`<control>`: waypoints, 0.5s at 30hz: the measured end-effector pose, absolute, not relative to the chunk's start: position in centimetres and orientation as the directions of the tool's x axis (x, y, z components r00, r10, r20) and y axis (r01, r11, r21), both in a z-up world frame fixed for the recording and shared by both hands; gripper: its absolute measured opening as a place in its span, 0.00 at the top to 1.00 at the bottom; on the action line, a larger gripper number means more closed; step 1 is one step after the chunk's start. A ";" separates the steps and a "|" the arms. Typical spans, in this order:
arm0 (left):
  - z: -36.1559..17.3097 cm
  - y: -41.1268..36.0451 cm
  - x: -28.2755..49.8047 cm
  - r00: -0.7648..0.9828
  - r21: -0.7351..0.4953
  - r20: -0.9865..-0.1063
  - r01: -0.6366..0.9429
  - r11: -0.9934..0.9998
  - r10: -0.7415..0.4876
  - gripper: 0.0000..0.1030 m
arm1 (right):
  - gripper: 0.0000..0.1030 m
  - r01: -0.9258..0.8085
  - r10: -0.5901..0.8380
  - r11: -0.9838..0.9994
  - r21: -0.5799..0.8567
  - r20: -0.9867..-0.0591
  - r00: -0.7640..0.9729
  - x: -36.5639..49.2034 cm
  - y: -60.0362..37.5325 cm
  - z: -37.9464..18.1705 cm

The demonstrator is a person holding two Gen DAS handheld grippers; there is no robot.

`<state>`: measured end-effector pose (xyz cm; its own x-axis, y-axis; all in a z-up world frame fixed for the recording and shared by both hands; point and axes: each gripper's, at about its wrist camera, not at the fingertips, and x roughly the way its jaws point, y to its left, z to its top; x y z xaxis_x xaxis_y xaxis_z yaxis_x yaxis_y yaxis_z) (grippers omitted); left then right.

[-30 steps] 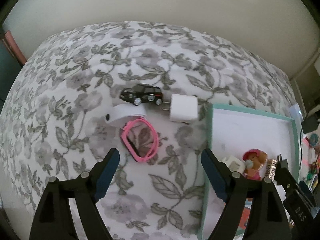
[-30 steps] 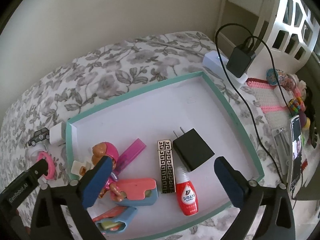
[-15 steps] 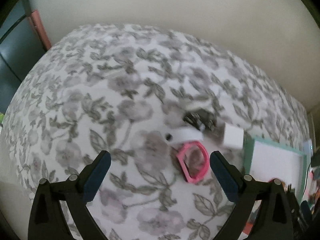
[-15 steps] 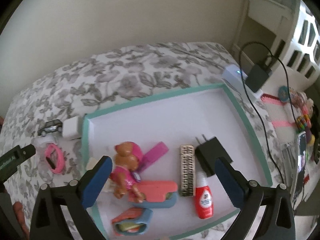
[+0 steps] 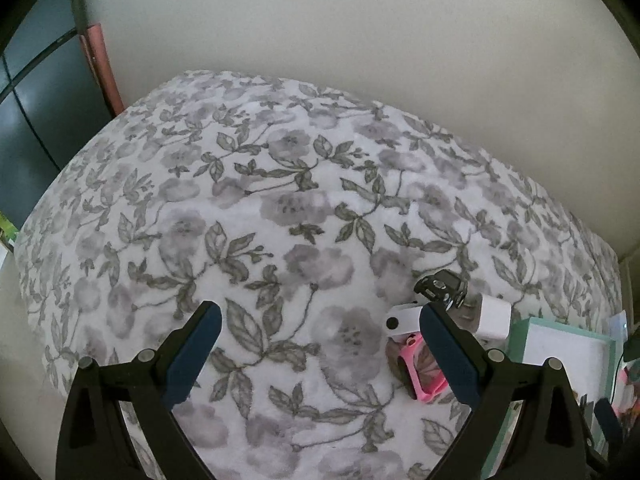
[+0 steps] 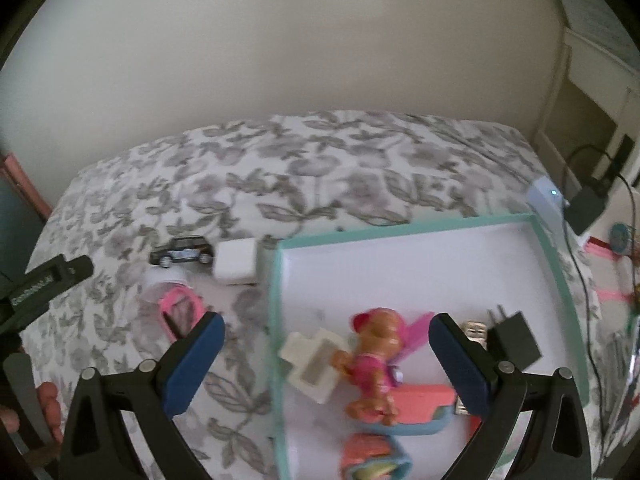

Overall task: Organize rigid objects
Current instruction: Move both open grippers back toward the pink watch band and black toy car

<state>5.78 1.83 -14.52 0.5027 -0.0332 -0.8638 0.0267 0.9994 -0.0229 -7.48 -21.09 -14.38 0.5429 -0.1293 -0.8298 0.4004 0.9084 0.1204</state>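
Observation:
A black toy car [image 6: 182, 255], a white charger cube [image 6: 236, 266], a white band [image 6: 166, 280] and a pink ring [image 6: 180, 312] lie on the floral bedspread left of a teal-rimmed white tray [image 6: 276, 320]. The tray holds a pink puppy figure [image 6: 374, 354], a white block [image 6: 314, 364], a black plug [image 6: 514, 338] and pink and blue clips. My right gripper [image 6: 326, 364] is open, empty, above the tray's left edge. My left gripper [image 5: 320, 354] is open, empty, over bare bedspread; the car [image 5: 440, 286], cube [image 5: 494, 316] and ring [image 5: 420, 372] lie at its right finger.
A cream wall runs behind the bed. A white power strip [image 6: 548, 204] with a black adapter [image 6: 588, 208] and cable lies right of the tray. A dark door and pink frame [image 5: 100, 68] stand at the far left. The bed edge drops off at left.
The left gripper has swung left and back, so the loose objects slid to its right finger. The right gripper has moved left, from over the tray's middle to its left edge.

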 end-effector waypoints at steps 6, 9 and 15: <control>-15.5 2.6 6.9 0.449 -0.053 -0.892 0.030 0.998 -0.061 0.04 | 0.00 0.346 -0.089 0.928 0.136 -0.822 0.562 -5.9 -19.2 -14.5; -15.9 2.9 7.6 0.433 -0.052 -0.900 0.033 0.998 -0.061 0.04 | 0.00 0.314 -0.066 0.938 0.144 -0.818 0.571 -4.8 -18.2 -14.6; -17.0 2.8 8.9 0.392 -0.063 -0.917 0.044 0.997 -0.075 0.04 | 0.03 0.260 -0.041 0.958 0.124 -0.834 0.550 -2.5 -16.5 -15.7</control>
